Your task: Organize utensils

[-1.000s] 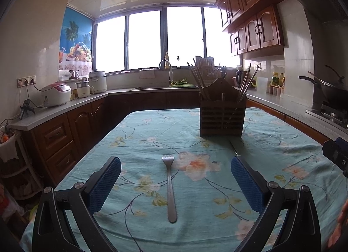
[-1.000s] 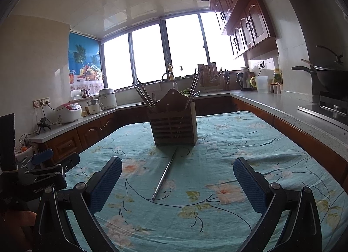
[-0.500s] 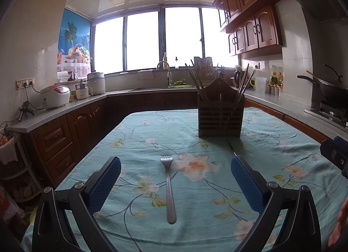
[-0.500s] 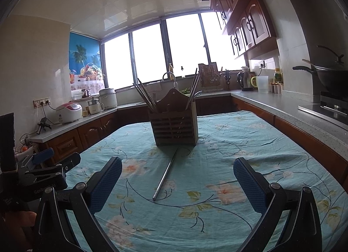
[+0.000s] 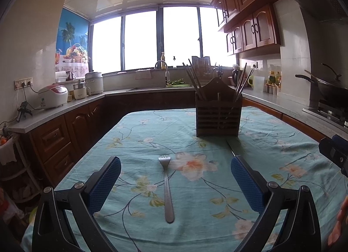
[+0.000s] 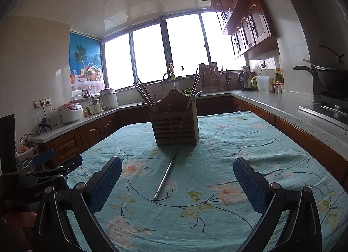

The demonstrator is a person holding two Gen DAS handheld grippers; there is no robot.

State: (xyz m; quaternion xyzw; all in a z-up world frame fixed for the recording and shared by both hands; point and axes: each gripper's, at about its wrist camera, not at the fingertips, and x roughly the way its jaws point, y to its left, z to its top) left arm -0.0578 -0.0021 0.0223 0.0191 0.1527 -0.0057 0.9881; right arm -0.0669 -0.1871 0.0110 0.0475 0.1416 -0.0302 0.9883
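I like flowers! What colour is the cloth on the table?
Teal floral tablecloth with peach-pink blossoms and green leaves; clearest in the right wrist view.

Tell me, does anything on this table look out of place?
Yes. A fork and a metal chopstick lie loose on the flowered tablecloth, while other utensils stand in the wooden holder. The chopstick lies at a slant before it.

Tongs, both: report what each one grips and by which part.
Nothing is held. The left tongs stand open above the fork, which lies on the tablecloth; the right tongs stand open above the loose metal chopstick.
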